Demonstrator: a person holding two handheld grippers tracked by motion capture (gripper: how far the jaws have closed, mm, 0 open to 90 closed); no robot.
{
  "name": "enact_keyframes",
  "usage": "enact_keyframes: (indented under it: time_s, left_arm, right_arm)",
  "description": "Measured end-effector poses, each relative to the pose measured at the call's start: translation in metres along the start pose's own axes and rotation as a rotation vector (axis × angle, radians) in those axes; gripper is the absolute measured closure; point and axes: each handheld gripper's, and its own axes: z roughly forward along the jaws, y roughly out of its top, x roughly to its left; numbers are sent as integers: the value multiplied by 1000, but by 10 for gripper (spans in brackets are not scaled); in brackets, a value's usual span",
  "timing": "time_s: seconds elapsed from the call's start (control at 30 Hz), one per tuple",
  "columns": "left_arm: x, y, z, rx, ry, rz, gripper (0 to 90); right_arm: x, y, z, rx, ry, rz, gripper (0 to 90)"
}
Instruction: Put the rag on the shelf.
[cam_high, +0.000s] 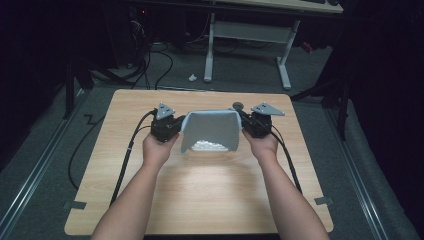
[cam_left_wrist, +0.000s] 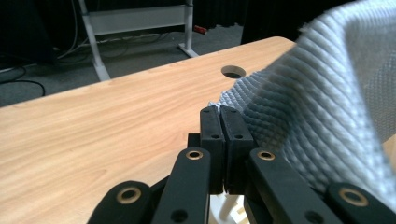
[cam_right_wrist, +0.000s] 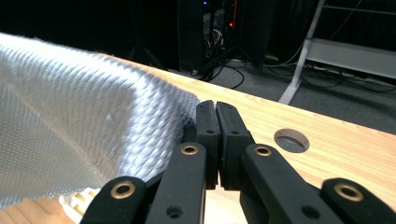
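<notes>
A pale grey textured cloth (cam_high: 210, 129) is held stretched between the two grippers above the middle of the wooden tabletop (cam_high: 200, 195), its top edge taut and its sides hanging down toward the board. In the high view the left gripper (cam_high: 172, 129) is seen at the cloth's left upper corner and the right gripper (cam_high: 247, 126) at its right upper corner, each gripped by a hand (cam_high: 157, 149) entering from the bottom edge. The jaw tips themselves are hidden there behind the cloth and the gripper bodies.

In the left gripper view the jaws are pressed together, with a corner of the cloth (cam_left_wrist: 322, 93) pinched between their tips; the fabric rises to the right and is cut off by the frame. In the right gripper view the jaws are likewise closed on the cloth (cam_right_wrist: 79, 126), which spreads away to the left and is partly blurred.

A round hole (cam_right_wrist: 292, 140) in the tabletop is seen just beyond the right gripper. A bright patch at the cloth's lower edge (cam_high: 209, 146) is overexposed, and what lies there cannot be made out. Beyond the tabletop, a white desk frame (cam_high: 247, 45) and cables on the floor are visible in near darkness
</notes>
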Motion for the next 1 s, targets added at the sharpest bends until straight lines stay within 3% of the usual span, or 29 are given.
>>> enact_keyframes:
  time_s: [0.53,1.0]
  left_arm:
    - [0,-25,4,37,-26,-27,887]
    - [3,-36,5,56,-21,-50,883]
  right_arm:
    - [-3,-24,1,50,-1,10,896]
    - [-2,-43,6,92,-10,16,895]
